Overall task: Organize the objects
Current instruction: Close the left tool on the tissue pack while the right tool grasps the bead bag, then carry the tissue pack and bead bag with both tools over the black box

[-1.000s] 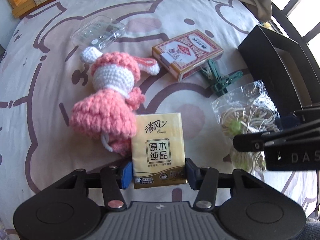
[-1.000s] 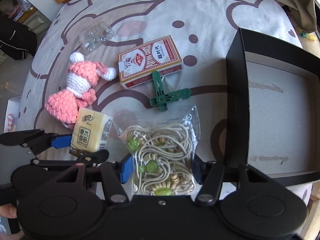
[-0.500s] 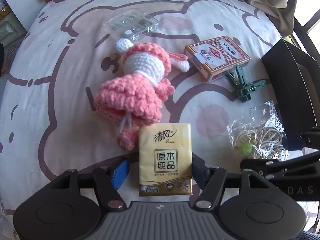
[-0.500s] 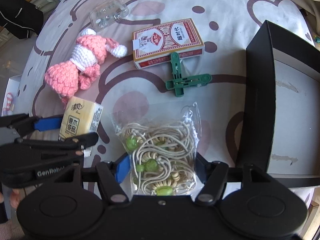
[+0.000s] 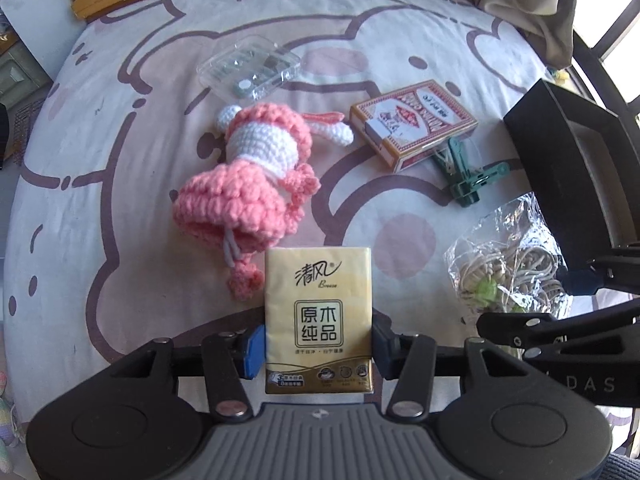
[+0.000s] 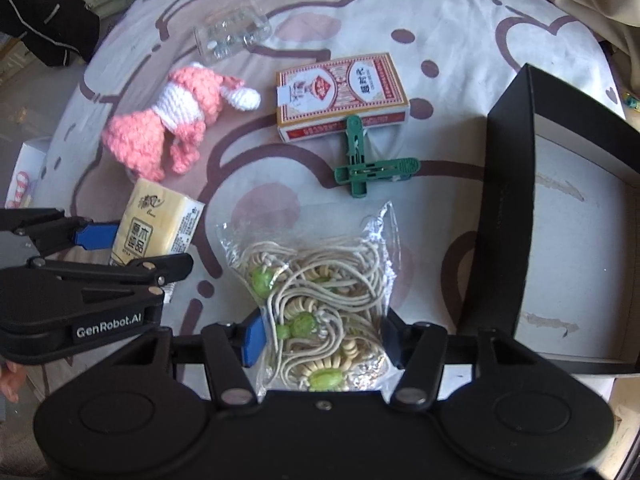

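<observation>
Left wrist view: left gripper [image 5: 318, 346] fingers clenched on tissue pack [image 5: 318, 304], held only by lower half, w/ crochet doll [image 5: 256, 184] just beyond tips. Right wrist view: right gripper [image 6: 322, 338] fingers clamped on bag of beaded cord [image 6: 316, 288], black box [image 6: 560, 216] off to right. Risks: slick film slipping out, pack pivoting in grip; bag sagging, snagging box wall or green clips [image 6: 366, 166] ahead.

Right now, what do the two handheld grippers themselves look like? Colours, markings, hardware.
Both are matte black plastic with linkage arms on silver pivot screws. The left gripper has a ribbed grey base and one blue pad; its side reads "GenRobot.AI" in white. The right gripper also shows one blue pad; its side shows the letters "DAS". No cables or sleeves visible.
</observation>
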Tool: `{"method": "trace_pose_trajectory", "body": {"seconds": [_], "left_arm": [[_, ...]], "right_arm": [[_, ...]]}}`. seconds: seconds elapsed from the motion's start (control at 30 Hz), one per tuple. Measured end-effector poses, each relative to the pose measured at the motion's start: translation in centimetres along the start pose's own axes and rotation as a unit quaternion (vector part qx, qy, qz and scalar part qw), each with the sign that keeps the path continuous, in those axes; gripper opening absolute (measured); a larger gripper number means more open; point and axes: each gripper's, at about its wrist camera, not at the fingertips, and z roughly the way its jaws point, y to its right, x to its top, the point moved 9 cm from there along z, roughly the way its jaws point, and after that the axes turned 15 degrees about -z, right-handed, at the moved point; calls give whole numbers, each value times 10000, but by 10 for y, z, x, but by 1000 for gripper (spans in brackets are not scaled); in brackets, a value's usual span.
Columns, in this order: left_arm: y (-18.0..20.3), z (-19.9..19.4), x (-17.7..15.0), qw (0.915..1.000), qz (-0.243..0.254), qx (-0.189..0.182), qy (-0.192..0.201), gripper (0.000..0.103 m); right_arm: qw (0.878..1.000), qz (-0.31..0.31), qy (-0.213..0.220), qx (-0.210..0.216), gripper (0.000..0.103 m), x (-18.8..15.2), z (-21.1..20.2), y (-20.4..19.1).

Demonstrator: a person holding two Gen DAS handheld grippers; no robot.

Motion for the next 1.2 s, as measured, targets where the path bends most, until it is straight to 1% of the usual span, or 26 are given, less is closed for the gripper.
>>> {"method": "trace_pose_trajectory", "body": {"seconds": [0.17, 0.23, 0.57, 0.7, 0.9, 1.07, 1.2], "left_arm": [[0, -21, -4, 9998, -68, -49, 188, 52], [0, -29, -6, 9996, -99, -79, 264, 52], [14, -67, -17, 9973, -153, -339, 628, 52], [19, -82, -22, 9957, -191, -428, 799, 52], [25, -100, -28, 9937, -197, -486, 994, 52], [30, -111, -32, 9922, -116, -441, 1160, 52], [30, -120, -31, 9898, -173, -436, 1346, 52]], "right_arm": [[9996, 100, 250, -34, 58, -2, -23, -2], [9992, 158, 368, -63, 58, 3, -28, -6], [9960, 351, 811, -112, 57, -11, -69, -10], [9947, 357, 943, -208, 57, -17, -82, -13], [9918, 475, 1143, -324, 57, -27, -101, -11], [9889, 523, 1320, -443, 57, -34, -112, -8], [9856, 578, 1514, -472, 58, -36, -124, -6]]}}
